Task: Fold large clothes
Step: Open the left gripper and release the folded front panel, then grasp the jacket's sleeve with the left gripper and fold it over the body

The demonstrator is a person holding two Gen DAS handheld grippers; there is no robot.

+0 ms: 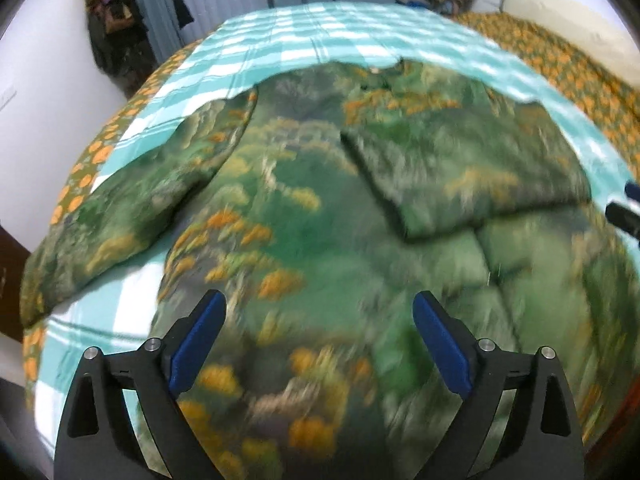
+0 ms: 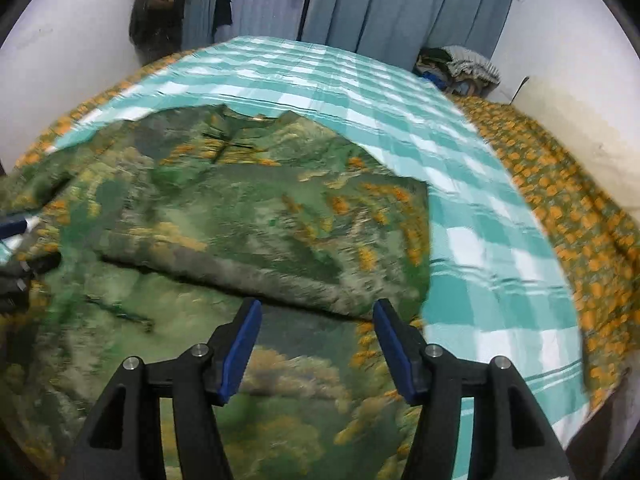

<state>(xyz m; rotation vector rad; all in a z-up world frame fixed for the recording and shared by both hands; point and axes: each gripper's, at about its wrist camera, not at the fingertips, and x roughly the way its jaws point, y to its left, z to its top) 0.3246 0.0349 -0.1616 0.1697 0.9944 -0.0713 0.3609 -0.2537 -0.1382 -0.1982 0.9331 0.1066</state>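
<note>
We see a big green shirt (image 1: 304, 208) with orange and yellow flowers, lying flat and filling the middle of the frame. In the left view one sleeve (image 1: 120, 208) sticks out to the left. The other sleeve (image 1: 472, 168) is folded over onto the shirt's right side.

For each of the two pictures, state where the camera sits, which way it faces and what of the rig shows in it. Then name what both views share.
Left wrist: on the left gripper, looking down over its open blue fingers at the green printed garment; the other gripper's tip shows at the right edge.
Right wrist: on the right gripper, open, facing the folded sleeve.
Shared: garment, checked sheet, curtain.
</note>
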